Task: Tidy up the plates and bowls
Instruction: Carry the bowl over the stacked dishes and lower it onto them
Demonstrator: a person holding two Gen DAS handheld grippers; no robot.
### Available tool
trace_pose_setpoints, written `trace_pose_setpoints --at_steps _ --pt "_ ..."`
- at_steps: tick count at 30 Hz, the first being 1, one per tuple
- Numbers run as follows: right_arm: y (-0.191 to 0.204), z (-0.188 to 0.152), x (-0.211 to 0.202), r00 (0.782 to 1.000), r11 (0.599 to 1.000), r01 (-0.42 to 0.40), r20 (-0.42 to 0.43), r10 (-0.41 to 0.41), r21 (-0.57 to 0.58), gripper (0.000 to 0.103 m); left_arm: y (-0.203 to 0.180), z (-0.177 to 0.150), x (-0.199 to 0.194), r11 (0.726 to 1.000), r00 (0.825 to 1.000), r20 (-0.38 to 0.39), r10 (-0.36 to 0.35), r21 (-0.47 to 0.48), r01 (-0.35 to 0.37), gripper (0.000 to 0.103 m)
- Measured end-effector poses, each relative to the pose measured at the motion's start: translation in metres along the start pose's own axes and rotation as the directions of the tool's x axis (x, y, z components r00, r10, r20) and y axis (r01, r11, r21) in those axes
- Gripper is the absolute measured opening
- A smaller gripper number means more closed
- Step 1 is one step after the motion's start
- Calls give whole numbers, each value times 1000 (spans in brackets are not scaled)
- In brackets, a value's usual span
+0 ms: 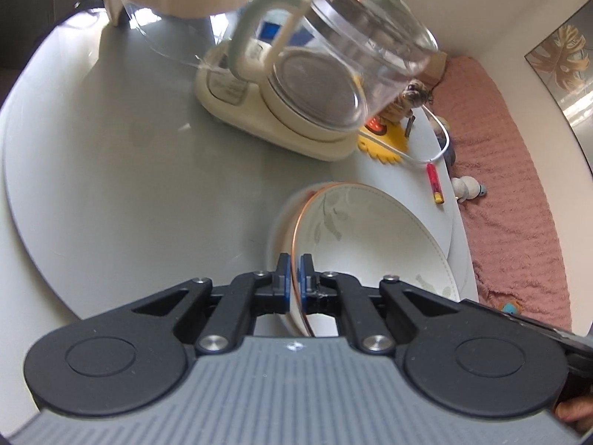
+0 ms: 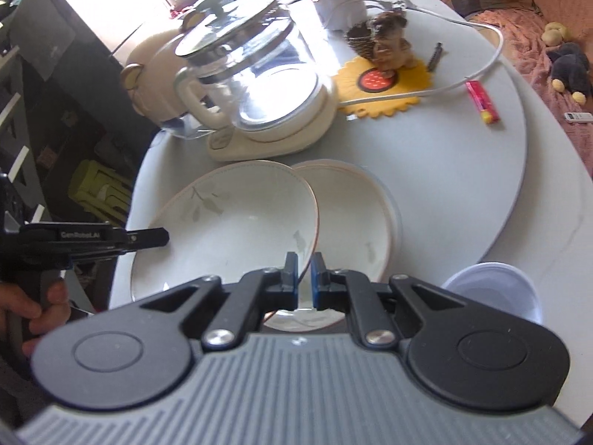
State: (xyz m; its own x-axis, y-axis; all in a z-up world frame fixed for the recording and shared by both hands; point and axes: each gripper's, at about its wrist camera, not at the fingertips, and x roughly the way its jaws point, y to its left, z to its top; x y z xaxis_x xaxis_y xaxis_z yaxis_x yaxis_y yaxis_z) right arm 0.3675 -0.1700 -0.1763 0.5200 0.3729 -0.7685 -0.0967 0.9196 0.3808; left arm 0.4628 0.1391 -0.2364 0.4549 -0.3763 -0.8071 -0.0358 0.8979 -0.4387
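You hold one white leaf-patterned plate (image 2: 229, 222) between two tools, above a round grey desk (image 2: 463, 193). Your right tool (image 2: 304, 274) has its jaws nearly together, pinching the plate's near right rim. Your left tool (image 1: 294, 274) is shut tight on the opposite rim, and in the right view it shows as a black arm at the plate's left edge. A second plate (image 2: 355, 215) sits just beneath and to the right of the lifted one, on the desk.

The risks lie in the thin grip. Each tool holds only a sliver of smooth glazed rim, so if your hands drift apart or tilt unevenly, the plate may slip and drop onto the plate below, chipping both. A glass kettle (image 2: 252, 74) on its cream base stands just beyond the plates; swing the plate far and it may strike the glass. A pale lilac bowl (image 2: 496, 293) waits near your right tool, close enough to be knocked.
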Motion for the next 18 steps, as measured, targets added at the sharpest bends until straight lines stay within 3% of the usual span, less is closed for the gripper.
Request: trace_pose_setpoints --at_steps 6,18 --pt "-34 -2 2 1000 1000 -9 7 10 -9 10 -18 -7 25 999 999 -25 32 -26 -33 5" --pt "-60 -7 22 1000 999 -4 -7 4 -53 10 -28 -2 51 996 994 -68 86 -26 -88 5"
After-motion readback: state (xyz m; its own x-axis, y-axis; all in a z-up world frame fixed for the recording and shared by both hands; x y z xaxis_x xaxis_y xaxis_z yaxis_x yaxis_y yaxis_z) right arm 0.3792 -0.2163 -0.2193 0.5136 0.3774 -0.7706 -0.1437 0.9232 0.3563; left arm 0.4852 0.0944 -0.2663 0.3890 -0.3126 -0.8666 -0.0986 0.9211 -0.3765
